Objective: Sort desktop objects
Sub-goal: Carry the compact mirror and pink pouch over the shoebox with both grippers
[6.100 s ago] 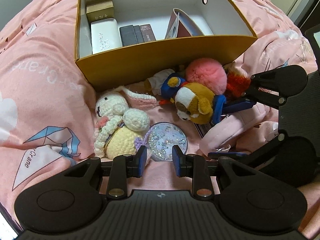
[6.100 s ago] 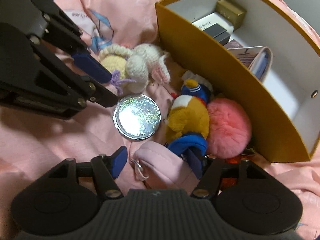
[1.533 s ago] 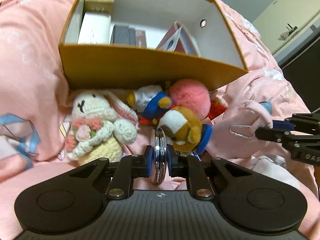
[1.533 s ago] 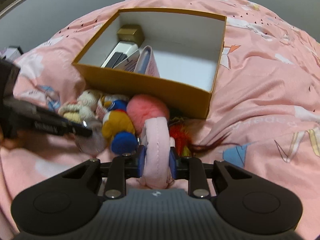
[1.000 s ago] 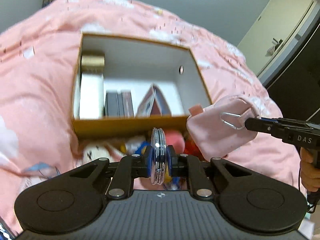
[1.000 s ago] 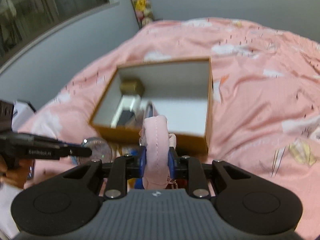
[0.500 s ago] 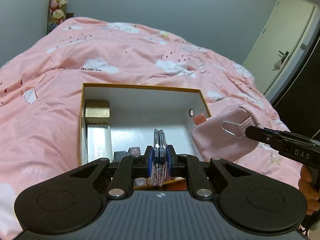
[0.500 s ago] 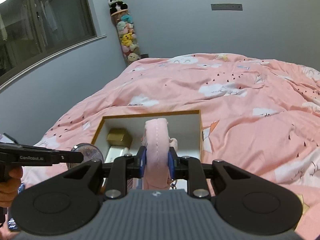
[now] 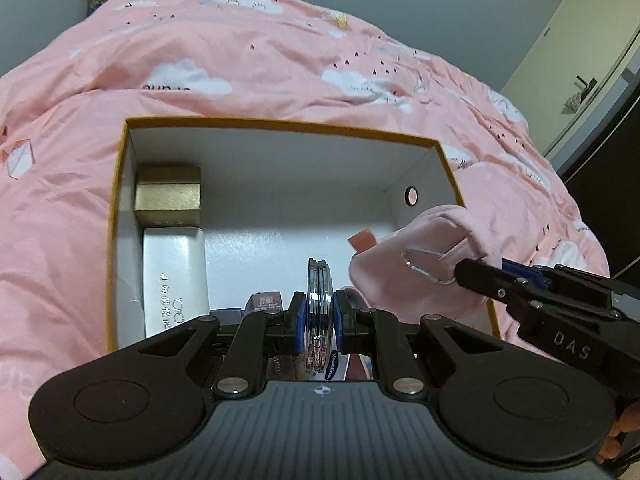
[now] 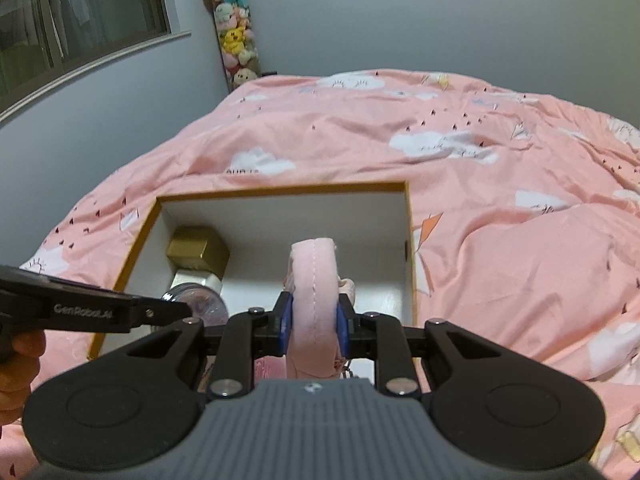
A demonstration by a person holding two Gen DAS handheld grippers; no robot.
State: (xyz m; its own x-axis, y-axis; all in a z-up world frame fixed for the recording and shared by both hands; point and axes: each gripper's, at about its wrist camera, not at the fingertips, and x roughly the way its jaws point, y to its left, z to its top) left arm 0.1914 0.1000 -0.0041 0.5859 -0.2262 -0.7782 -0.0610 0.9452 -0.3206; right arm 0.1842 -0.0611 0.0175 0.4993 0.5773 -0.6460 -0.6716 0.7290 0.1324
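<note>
Pink pouch (image 10: pixel 314 280), cloud-print pink bedspread (image 10: pixel 500 160)

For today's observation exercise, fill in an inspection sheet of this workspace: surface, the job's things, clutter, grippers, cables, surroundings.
Surface: pink cloud-print bedspread, rumpled.
Job's things: orange box, open, white inside; round compact mirror and pink pouch with a metal clip, both held above it.
Clutter: gold box, white case and small dark items along the box's left side.
Grippers: left gripper shut on the mirror's edge; right gripper shut on the pouch.
Cables: nothing seen.
Surroundings: grey walls, window, hanging column of plush toys, door.
</note>
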